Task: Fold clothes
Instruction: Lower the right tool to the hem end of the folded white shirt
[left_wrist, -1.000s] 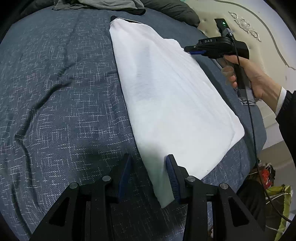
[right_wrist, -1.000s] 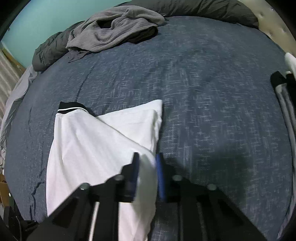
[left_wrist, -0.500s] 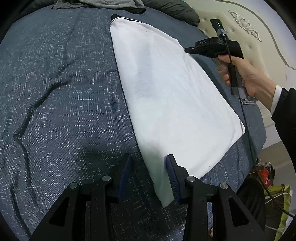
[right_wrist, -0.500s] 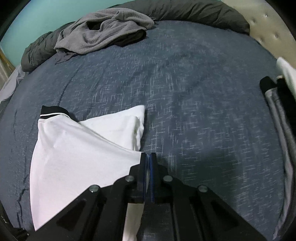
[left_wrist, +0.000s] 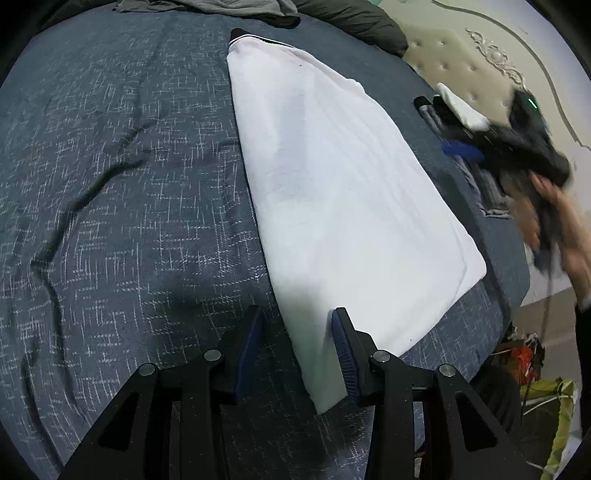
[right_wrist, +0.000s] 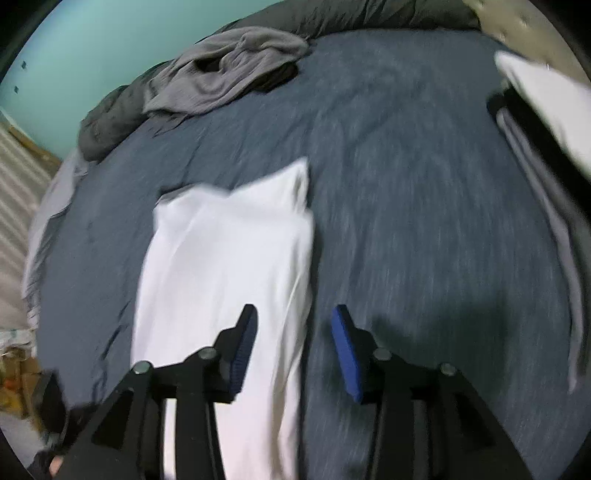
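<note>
A blue bed (left_wrist: 110, 184) carries the white shirt (left_wrist: 332, 177) — folded long and flat. Left gripper (left_wrist: 297, 350) stands apart, the shirt's near corner between its pads, unpinched. Right gripper (right_wrist: 291, 347) — jaws just sprung apart — hovers free over the shirt's edge, gripping nothing.

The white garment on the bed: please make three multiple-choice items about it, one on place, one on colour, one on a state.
1. The white garment lies on:
A. the blue bedcover
B. the floor
C. a chair

2. The crumpled clothing at the bed's far end is:
A. red
B. grey
C. yellow

3. The right gripper is:
A. shut on the garment
B. open
C. holding a hanger

Answers:
1 A, blue bedcover surrounds the garment.
2 B, it looks plainly grey.
3 B, its blue pads stand apart, pressing nothing.
</note>
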